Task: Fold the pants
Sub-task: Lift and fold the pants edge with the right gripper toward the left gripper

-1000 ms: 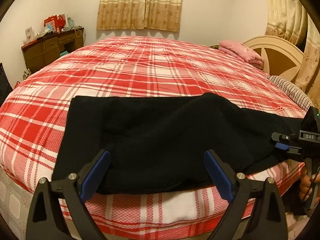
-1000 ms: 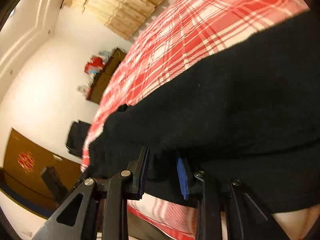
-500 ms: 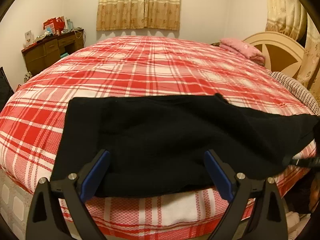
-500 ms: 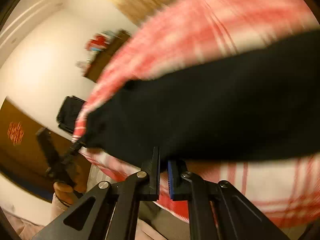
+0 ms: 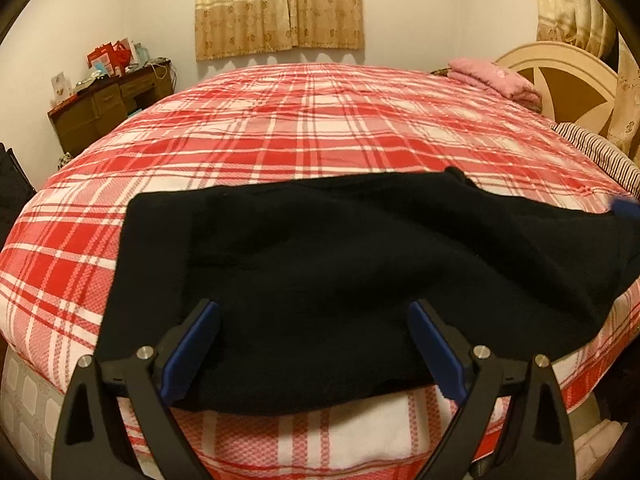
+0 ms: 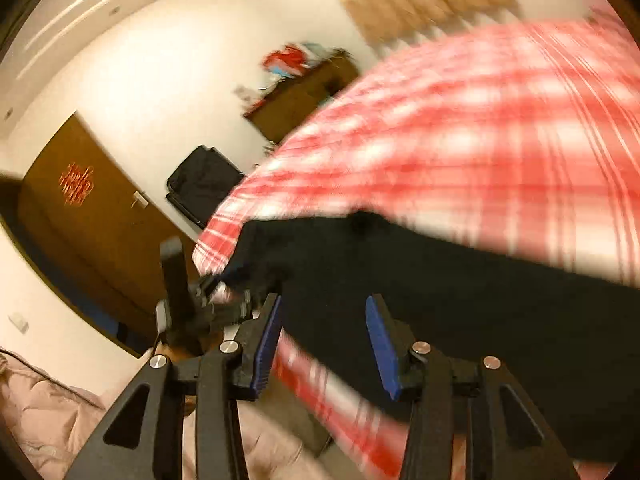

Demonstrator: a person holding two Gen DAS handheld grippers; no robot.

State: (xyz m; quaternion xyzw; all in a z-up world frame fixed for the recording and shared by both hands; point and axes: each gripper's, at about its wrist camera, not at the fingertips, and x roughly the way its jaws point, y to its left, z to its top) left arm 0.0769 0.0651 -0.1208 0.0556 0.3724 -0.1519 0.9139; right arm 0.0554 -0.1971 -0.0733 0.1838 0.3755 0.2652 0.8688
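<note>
Lying across the bed (image 5: 320,128), black pants (image 5: 340,272) sit between both wide-spread claws (image 5: 314,344) (image 6: 324,344).

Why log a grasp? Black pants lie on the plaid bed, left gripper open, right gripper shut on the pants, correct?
Not quite: the right wrist view shows the right gripper open, holding nothing. The black pants do lie on the plaid bed, and the left gripper is open.

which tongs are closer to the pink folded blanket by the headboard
Right. The right tongs sit at the black pants' headboard end, the pink blanket's side. The left tongs are open near the pants' other end.
</note>
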